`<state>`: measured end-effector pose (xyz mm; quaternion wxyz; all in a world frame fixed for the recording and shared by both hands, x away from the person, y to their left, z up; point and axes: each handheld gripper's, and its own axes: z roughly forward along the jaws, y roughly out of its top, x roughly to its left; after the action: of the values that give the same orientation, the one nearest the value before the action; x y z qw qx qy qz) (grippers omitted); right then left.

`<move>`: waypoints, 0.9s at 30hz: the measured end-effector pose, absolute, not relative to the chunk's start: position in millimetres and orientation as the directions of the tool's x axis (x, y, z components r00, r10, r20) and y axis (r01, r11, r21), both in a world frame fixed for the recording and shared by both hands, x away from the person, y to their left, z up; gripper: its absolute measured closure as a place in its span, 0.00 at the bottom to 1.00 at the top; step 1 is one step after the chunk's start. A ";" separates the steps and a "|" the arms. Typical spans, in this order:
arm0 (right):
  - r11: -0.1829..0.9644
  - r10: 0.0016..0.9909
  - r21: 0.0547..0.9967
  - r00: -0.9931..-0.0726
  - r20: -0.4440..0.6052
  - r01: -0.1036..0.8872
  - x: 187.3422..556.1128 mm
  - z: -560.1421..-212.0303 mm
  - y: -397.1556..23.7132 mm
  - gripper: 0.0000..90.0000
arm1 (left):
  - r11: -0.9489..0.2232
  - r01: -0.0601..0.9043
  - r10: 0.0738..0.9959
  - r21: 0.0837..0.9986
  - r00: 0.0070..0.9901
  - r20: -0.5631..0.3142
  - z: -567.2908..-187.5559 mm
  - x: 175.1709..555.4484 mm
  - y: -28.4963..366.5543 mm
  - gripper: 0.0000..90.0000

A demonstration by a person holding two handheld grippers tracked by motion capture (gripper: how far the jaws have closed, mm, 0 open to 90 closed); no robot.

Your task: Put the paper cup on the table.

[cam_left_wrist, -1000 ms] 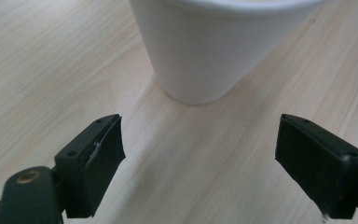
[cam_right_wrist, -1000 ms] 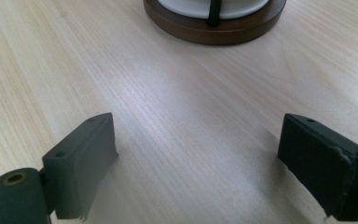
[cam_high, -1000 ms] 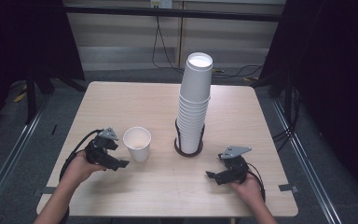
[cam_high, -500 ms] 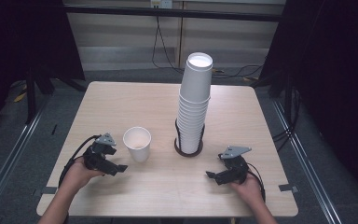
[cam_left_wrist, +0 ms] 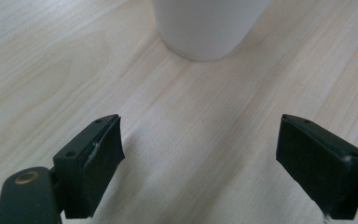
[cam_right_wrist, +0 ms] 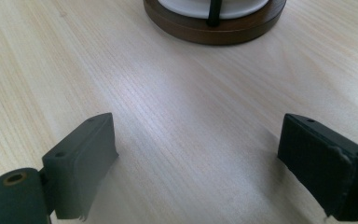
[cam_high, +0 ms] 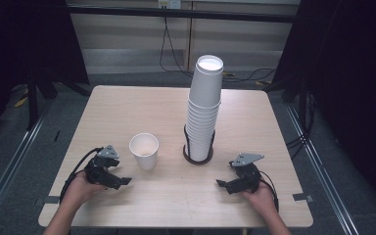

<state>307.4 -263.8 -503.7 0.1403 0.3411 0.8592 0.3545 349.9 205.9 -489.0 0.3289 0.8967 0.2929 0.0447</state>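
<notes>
Single paper cup (cam_high: 144, 150): upright, mouth up, left of tabletop centre, just beside stack holder (cam_high: 199, 155). Judged light, thin-walled, crushable, prone to tipping. Grip mid-wall, gentle squeeze. Left gripper (cam_high: 119, 181): jaws apart, have just been opening, empty, cup ahead. Right gripper (cam_high: 223, 184): open, empty, near front edge.

No readable text, label, brand, number or sign anywhere. Single paper cup (cam_high: 144, 150) at table centre-left: plain white, no print. Cup stack (cam_high: 203, 107) at 12 o'clock from table middle: plain white, no logo. Dark holder base (cam_right_wrist: 214, 21): no marking. Wooden table (cam_high: 127, 112): bare grain, no sticker. Small yellowish tag on back wall (cam_high: 169, 4), 12 o'clock edge: too small to read.
</notes>
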 end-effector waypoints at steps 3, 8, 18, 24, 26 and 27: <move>0.516 0.686 0.705 -0.728 0.001 0.487 307.4 -503.7 -263.8 0.12 | -0.613 0.496 0.557 0.615 0.824 -0.109 -491.7 348.4 207.5 0.16; 0.516 0.686 0.705 -0.728 0.001 0.487 307.4 -503.7 -263.8 0.12 | -0.612 0.491 0.558 0.620 0.823 -0.101 -495.4 346.3 211.2 0.16; 0.516 0.686 0.705 -0.728 0.001 0.487 307.4 -503.7 -263.8 0.12 | -0.614 0.470 0.554 0.634 0.829 -0.078 -503.0 341.6 216.6 0.13; 0.516 0.686 0.705 -0.728 0.001 0.487 307.4 -503.7 -263.8 0.12 | -0.612 0.437 0.547 0.659 0.836 -0.046 -507.3 338.2 218.1 0.11; 0.516 0.686 0.705 -0.728 0.001 0.486 307.5 -503.7 -263.8 0.12 | -0.603 0.433 0.546 0.669 0.836 -0.049 -508.7 337.6 218.4 0.09; 0.516 0.686 0.705 -0.728 0.001 0.486 307.5 -503.7 -263.8 0.12 | -0.603 0.433 0.546 0.669 0.836 -0.049 -508.7 337.6 218.4 0.09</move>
<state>307.5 -263.8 -503.7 0.1405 0.3410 0.8592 0.3547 337.6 218.4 -508.7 0.3505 0.8917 0.2747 0.0806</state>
